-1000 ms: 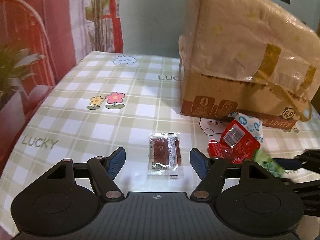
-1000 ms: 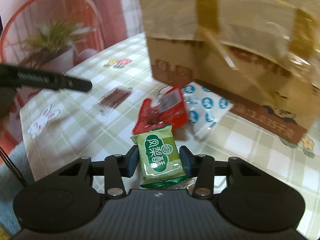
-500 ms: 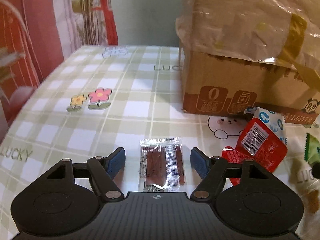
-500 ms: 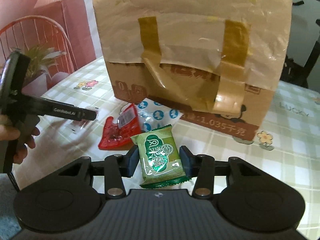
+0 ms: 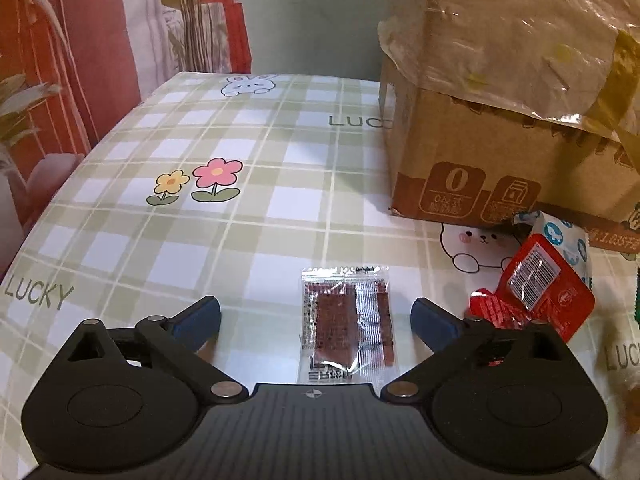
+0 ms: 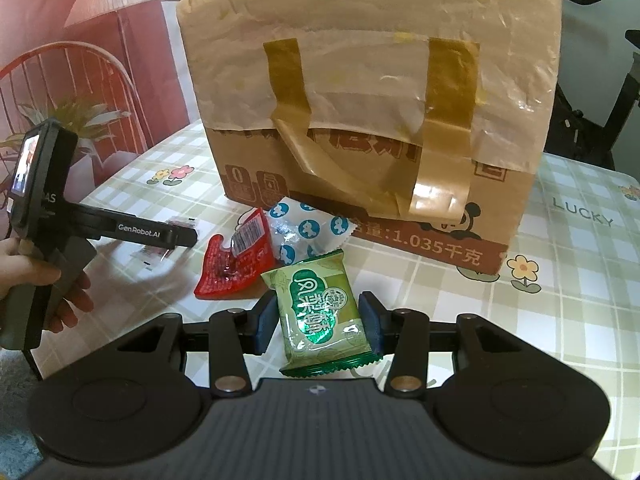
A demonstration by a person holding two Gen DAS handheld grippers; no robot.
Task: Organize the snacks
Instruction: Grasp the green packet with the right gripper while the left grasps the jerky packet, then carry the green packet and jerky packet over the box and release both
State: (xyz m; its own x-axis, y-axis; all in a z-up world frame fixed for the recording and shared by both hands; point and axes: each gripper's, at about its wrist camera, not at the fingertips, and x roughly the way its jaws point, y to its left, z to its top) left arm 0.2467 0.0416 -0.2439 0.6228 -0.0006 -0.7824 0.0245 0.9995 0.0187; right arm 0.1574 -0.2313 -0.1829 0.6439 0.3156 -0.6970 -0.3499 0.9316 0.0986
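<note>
A person working two handheld grippers sorts snacks on a checked tablecloth [image 5: 256,240] in front of a taped cardboard box [image 6: 372,120], the landmark for everything here. The right gripper [image 6: 318,320] is clenched on a green snack packet [image 6: 320,312], both pads pressing its sides, the packet held clear of the cloth just in front of the box. The left gripper [image 5: 316,318] has its jaws opening wide over a clear packet of brown strips [image 5: 346,324], which lies flat on the cloth in front of the box's left corner; the packet sits between the blue pads, nearer the right one, and neither pad touches it. A red packet [image 5: 536,292] lies crumpled just to the right of the clear one, and a white packet with blue print [image 6: 304,232] leans against the foot of the box behind it.

The step in hand looks like picking up the clear packet. Done well, the left gripper would shift a little toward the box's front so the packet sits centred between the pads, drop until the tips meet the cloth, and close across the packet's short width. The film is thin and slippery, so a low, square bite should keep it from sliding out, and the right pad should stay off the red packet beside it
</note>
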